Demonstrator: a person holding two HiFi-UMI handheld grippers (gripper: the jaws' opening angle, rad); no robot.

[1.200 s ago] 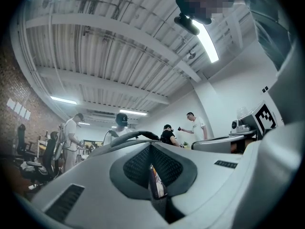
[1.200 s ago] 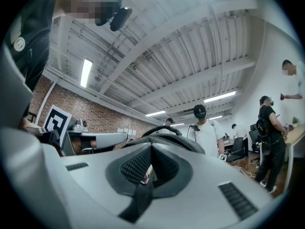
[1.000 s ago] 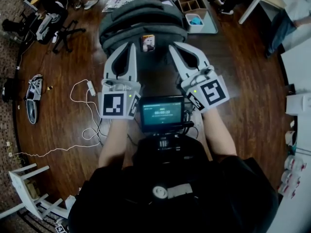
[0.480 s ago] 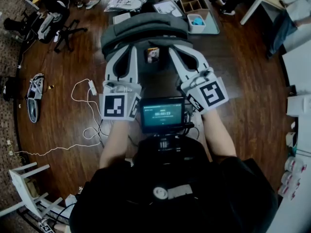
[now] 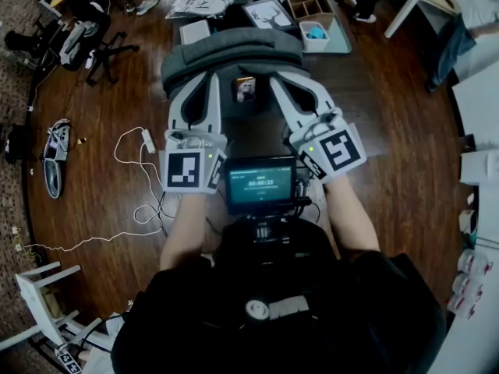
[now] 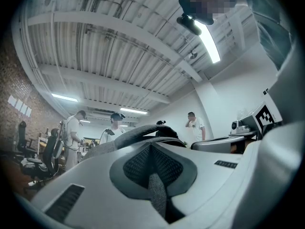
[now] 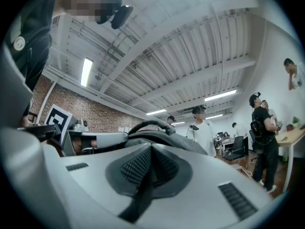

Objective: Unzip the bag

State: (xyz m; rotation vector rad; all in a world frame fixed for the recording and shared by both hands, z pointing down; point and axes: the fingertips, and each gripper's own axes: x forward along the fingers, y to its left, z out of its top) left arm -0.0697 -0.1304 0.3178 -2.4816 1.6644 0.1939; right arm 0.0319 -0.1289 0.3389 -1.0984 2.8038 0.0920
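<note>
A grey backpack (image 5: 232,49) lies on the wooden floor ahead of me, with a small picture tag (image 5: 245,89) on its near side. My left gripper (image 5: 209,78) points at the bag's left part, jaws together with nothing between them. On the other side of the tag my right gripper (image 5: 280,82) is shut and empty too. In the left gripper view the shut left gripper (image 6: 152,149) fills the lower half, with the bag's grey handle (image 6: 125,135) arching just past it. The right gripper view shows the right gripper (image 7: 149,162) the same way, below the bag's handle (image 7: 151,125).
Behind the bag sit a compartmented wooden box (image 5: 308,3), a white bin (image 5: 314,37) and papers (image 5: 201,6). A white cable (image 5: 140,142) and a shoe (image 5: 52,162) lie at left. A small screen (image 5: 260,181) sits at my chest. People (image 6: 74,132) stand around the room.
The bag now looks flatter and shorter in the head view, and its picture tag sits lower, between the gripper tips. Both grippers stay shut in nearly the same place.
</note>
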